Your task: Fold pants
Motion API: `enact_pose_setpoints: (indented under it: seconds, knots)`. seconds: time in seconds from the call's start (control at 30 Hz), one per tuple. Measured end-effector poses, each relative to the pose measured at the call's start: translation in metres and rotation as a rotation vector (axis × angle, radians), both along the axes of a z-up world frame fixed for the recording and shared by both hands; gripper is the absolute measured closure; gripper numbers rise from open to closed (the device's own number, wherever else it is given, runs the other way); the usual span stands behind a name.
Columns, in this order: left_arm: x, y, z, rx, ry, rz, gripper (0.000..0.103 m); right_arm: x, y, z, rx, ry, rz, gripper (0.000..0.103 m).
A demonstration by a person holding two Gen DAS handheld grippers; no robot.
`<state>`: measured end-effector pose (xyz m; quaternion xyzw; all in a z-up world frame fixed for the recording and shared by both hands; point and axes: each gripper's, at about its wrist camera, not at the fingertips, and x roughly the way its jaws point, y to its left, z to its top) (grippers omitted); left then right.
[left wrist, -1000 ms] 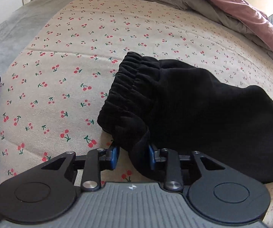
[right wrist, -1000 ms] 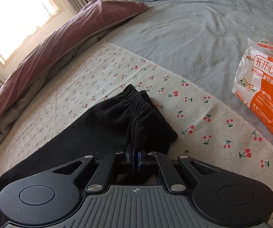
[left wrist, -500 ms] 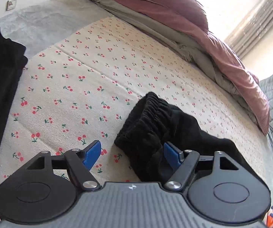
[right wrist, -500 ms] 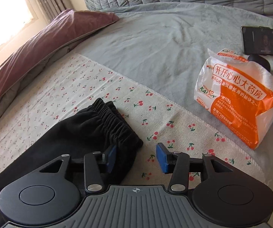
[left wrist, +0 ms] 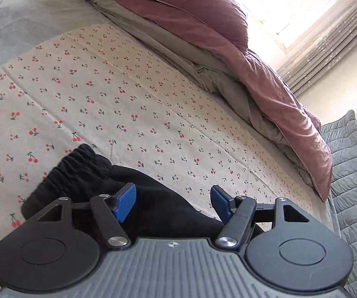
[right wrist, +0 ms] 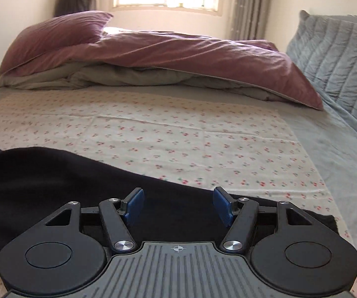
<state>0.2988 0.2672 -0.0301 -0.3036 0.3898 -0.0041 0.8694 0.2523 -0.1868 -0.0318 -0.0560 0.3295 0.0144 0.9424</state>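
Both your grippers having let go of the black elastic-waisted fabric pants [left wrist: 86,173], left gripper [left wrist: 173,200] closing slightly, right gripper [right wrist: 178,204] widening, blue pads gripping nothing, hovering over cloth.

Left gripper [left wrist: 173,202] closing, fingers clear above black pants [left wrist: 153,198] on cherry-print cloth [left wrist: 128,99].

Matt black fleecy cloth pants [left wrist: 153,206] lie on a smooth cherry-printed cream cotton sheet [left wrist: 128,104]; the mauve duvet [right wrist: 178,52] looks softly crumpled.
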Motion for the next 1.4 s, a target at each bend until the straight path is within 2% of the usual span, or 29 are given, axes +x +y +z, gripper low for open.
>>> enact_pose_setpoints:
  seconds: [0.07,0.13,0.17,0.2,0.27,0.3,0.33,0.4,0.43,0.47,0.53,0.6,0.67,0.77,0.83,0.87,0.93,0.97,1.03,1.13,1.33,1.4]
  knots:
    - [0.014,-0.026,-0.023,0.083,0.065,-0.026,0.051,0.029,0.060,-0.013,0.001,0.013,0.188,0.041]
    - [0.017,-0.033,-0.046,0.136,0.147,-0.021,0.059,0.051,0.100,-0.029,0.005,0.044,0.300,0.042]
    - [0.017,-0.030,-0.056,0.123,0.166,-0.002,0.069,0.060,0.116,-0.040,-0.005,0.071,0.334,0.042]
    - [0.015,-0.024,-0.062,0.107,0.167,0.020,0.074,0.065,0.126,-0.051,-0.017,0.100,0.356,0.042]
    - [0.009,-0.013,-0.067,0.087,0.155,0.054,0.097,0.060,0.134,-0.076,-0.012,0.176,0.409,0.042]
    - [0.008,-0.010,-0.068,0.080,0.157,0.062,0.100,0.057,0.135,-0.091,-0.005,0.248,0.434,0.042]
    - [0.006,-0.009,-0.068,0.078,0.149,0.055,0.101,0.049,0.135,-0.097,-0.009,0.234,0.437,0.042]
    - [0.006,-0.016,-0.067,0.141,0.141,0.005,0.101,0.045,0.136,-0.089,-0.035,0.277,0.489,0.043]
    - [0.007,-0.021,-0.067,0.179,0.139,-0.014,0.101,0.046,0.133,-0.083,-0.014,0.295,0.512,0.044]
    - [0.010,-0.027,-0.066,0.203,0.138,-0.019,0.100,0.049,0.129,-0.077,0.025,0.292,0.533,0.044]
    - [0.012,-0.032,-0.066,0.224,0.142,-0.013,0.100,0.061,0.122,-0.062,0.088,0.227,0.539,0.042]
    - [0.014,-0.036,-0.066,0.244,0.145,-0.007,0.100,0.087,0.112,-0.048,0.157,0.167,0.491,0.035]
    - [0.015,-0.042,-0.066,0.288,0.144,-0.021,0.100,0.122,0.102,-0.044,0.248,0.168,0.440,0.030]
    - [0.014,-0.040,-0.066,0.285,0.143,-0.014,0.100,0.184,0.092,-0.064,0.387,0.297,0.349,0.030]
    - [0.015,-0.033,-0.067,0.249,0.143,-0.005,0.100,0.211,0.094,-0.083,0.405,0.404,0.305,0.030]
    - [0.015,-0.030,-0.067,0.232,0.142,-0.002,0.101,0.216,0.099,-0.091,0.397,0.445,0.322,0.028]
    - [0.016,-0.026,-0.067,0.213,0.139,-0.003,0.102,0.204,0.108,-0.091,0.386,0.426,0.426,0.028]
    - [0.017,-0.026,-0.068,0.209,0.139,-0.003,0.102,0.195,0.112,-0.089,0.411,0.421,0.492,0.029]
    - [0.017,-0.028,-0.068,0.219,0.138,-0.009,0.102,0.170,0.115,-0.081,0.415,0.361,0.612,0.029]
    - [0.017,-0.033,-0.067,0.243,0.138,-0.013,0.102,0.143,0.128,-0.069,0.297,0.286,0.736,0.028]
    - [0.016,-0.035,-0.066,0.254,0.139,-0.011,0.101,0.095,0.133,-0.048,0.162,0.185,0.807,0.028]
    - [0.017,-0.038,-0.065,0.266,0.139,-0.014,0.100,0.087,0.138,-0.041,0.155,0.160,0.847,0.028]
